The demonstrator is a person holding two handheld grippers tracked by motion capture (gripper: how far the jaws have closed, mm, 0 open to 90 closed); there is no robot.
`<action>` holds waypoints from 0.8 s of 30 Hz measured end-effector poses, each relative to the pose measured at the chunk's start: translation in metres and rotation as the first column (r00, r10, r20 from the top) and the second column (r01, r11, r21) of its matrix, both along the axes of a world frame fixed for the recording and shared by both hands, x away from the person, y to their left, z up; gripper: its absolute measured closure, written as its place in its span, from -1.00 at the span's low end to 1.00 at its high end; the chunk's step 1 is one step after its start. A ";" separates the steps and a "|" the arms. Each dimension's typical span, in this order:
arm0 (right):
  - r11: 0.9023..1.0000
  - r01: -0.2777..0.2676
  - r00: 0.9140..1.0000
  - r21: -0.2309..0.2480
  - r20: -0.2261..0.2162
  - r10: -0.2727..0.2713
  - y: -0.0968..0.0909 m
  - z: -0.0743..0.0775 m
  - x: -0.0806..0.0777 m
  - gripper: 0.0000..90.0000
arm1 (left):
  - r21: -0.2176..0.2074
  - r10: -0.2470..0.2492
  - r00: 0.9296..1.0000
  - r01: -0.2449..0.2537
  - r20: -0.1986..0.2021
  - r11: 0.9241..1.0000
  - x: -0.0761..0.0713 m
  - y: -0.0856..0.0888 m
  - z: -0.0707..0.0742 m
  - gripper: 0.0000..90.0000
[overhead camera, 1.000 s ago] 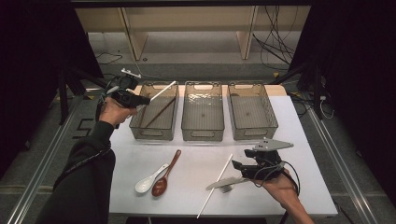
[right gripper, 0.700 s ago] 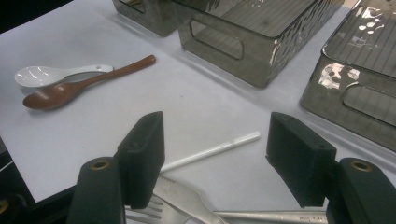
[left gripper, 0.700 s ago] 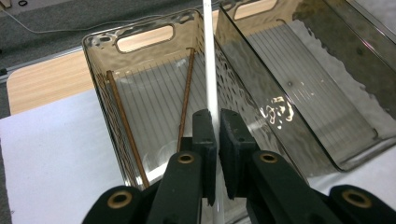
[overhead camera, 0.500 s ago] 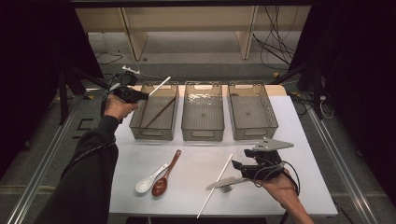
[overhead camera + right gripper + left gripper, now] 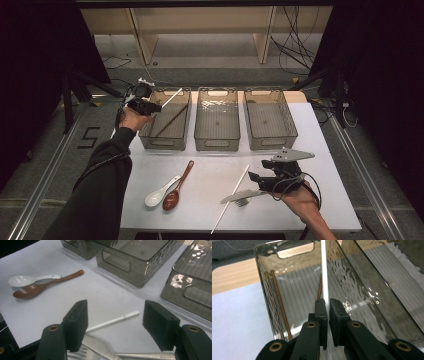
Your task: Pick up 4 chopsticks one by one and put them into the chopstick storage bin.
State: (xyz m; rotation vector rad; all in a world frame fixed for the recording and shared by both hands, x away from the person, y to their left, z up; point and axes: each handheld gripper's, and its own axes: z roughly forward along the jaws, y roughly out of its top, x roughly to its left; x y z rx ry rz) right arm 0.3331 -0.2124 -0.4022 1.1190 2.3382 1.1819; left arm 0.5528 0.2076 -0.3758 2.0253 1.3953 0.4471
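The left gripper [image 5: 159, 106] is clamped on a white chopstick [image 5: 324, 272], holding it over the leftmost bin [image 5: 150, 135], which sits at about ten o'clock on the white table [image 5: 330, 200]. In the left gripper view the stick runs straight away from the pads, above two brown chopsticks [image 5: 279, 300] lying on the bin's ribbed floor. By my reading the step in hand is dropping this stick in with them. To do it well, lower the far tip below the rim and bring the stick roughly parallel to the brown pair before letting go, so it does not bridge the wall or bounce out (the bin is narrow).

The right gripper [image 5: 116, 326] stands wide open with nothing between its pads, low over a metal fork [image 5: 100, 350] at about five o'clock, beside a second white chopstick [image 5: 113, 320]. A white spoon [image 5: 159, 192] and a brown spoon [image 5: 176, 189] lie touching at seven o'clock.

The held stick's near end is hidden behind the jaws, and the fork's handle is cut off at the frame edge
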 end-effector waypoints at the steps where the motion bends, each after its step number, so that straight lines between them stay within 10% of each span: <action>1: 1.000 0.000 1.000 0.000 0.000 0.000 0.000 0.000 0.000 -0.16 | -0.001 0.000 1.000 0.000 0.002 1.000 0.000 -0.001 -0.001 0.86; 12: 1.000 -0.001 1.000 0.000 0.001 0.001 0.000 0.000 0.000 -0.16 | -0.049 -0.059 0.998 0.061 0.032 0.997 -0.014 -0.014 0.009 0.16; 24: 1.000 -0.002 1.000 -0.004 0.003 0.002 0.001 0.000 -0.001 -0.15 | -0.157 -0.171 0.983 0.180 0.064 0.971 -0.081 -0.038 0.022 -0.25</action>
